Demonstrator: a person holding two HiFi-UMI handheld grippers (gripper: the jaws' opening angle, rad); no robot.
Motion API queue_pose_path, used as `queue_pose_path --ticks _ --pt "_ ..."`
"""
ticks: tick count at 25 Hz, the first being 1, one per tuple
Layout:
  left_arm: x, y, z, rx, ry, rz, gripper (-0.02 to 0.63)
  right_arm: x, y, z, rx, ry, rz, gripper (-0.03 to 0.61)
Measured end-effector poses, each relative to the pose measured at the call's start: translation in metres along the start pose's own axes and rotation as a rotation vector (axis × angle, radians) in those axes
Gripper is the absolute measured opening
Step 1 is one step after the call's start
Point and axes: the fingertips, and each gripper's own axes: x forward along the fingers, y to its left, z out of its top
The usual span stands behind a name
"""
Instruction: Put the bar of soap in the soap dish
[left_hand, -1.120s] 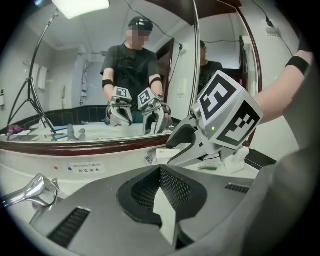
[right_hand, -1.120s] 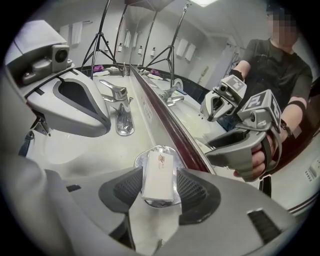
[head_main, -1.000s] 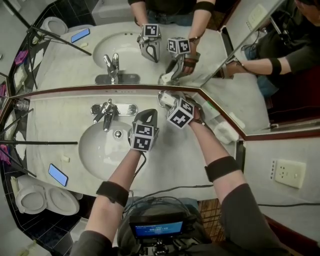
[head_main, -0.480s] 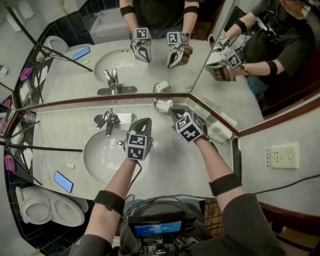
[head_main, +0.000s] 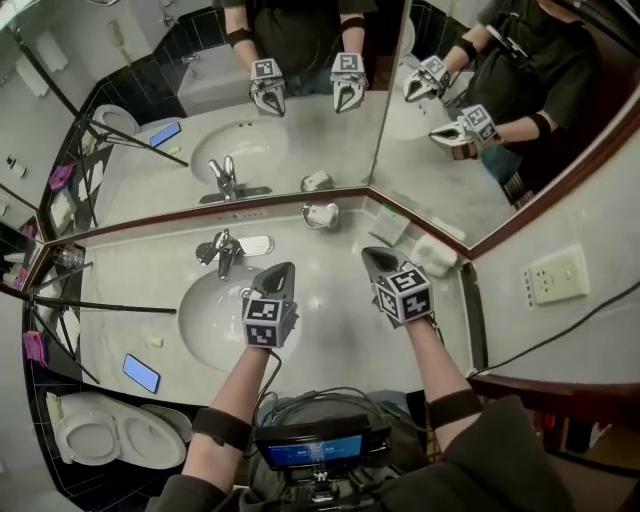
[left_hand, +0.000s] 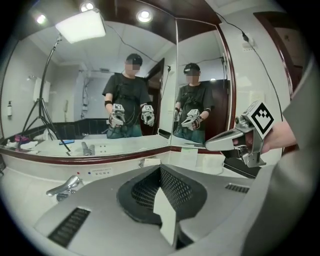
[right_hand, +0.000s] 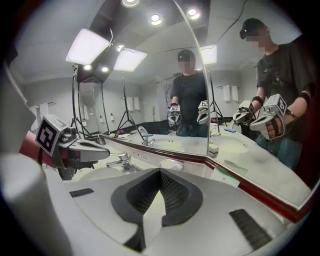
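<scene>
Count of items in view:
- sink basin (head_main: 205, 330): 1
- faucet (head_main: 225, 250): 1
- soap dish (head_main: 307, 213): 1
- bar of soap (head_main: 323, 217): 1
- blue phone (head_main: 141, 372): 1
- toilet (head_main: 120, 432): 1
- wall socket plate (head_main: 552, 275): 1
- mirror panels (head_main: 300, 140): 2
- grippers: 2, namely left gripper (head_main: 283, 268) and right gripper (head_main: 372, 254)

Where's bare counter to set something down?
Bare counter lies left of the faucet, behind the tripod leg, and right of the basin near the front edge. The back right corner is crowded: soap dish, card, white cloth.
</scene>
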Motion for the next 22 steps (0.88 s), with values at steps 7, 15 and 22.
queue_pose_path --ticks 7,15,22 --pt "-0.024 -0.011 -0.019 -0.052 0.003 -0.003 0.002 -0.043 0.006 -0.027 0.091 -0.045 -0.039 0.018" --pt "-0.036 -0.025 -0.022 -0.044 -0.016 -0.011 0.002 -0.053 0.014 -0.032 0.092 -0.054 -0.039 0.018" --pt "-0.024 -0.026 -0.026 -0.027 0.017 0.009 0.005 -0.046 0.014 -0.028 0.064 -0.032 -0.038 0.018"
